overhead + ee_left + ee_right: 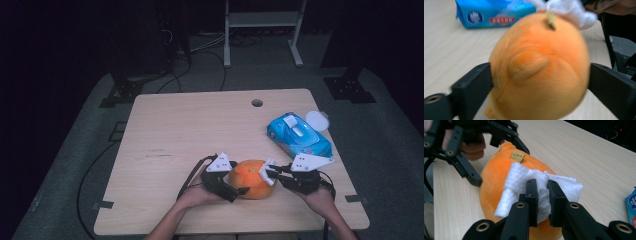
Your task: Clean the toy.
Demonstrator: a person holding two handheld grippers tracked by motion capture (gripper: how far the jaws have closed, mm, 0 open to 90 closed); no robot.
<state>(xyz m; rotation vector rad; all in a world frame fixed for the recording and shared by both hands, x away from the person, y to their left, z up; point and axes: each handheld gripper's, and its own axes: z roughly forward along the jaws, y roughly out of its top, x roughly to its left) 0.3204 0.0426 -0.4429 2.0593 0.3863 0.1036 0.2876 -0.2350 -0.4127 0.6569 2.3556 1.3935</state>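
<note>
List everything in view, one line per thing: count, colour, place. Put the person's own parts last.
plush toy: one, orange, near edge of the table, between the two tools
wipe: one, white, lying on the toy, pinched in the right tool
wipes pack: one, blue, right side of the table
lid: one, white, round, at the table's right edge behind the pack
table: one, light wood, with a hole near its far edge
frame: one, white, on the floor beyond the table
left tool: one, black, jaws at the toy's two sides
right tool: one, black, shut on the wipe
hands: two, at the bottom edge
</note>
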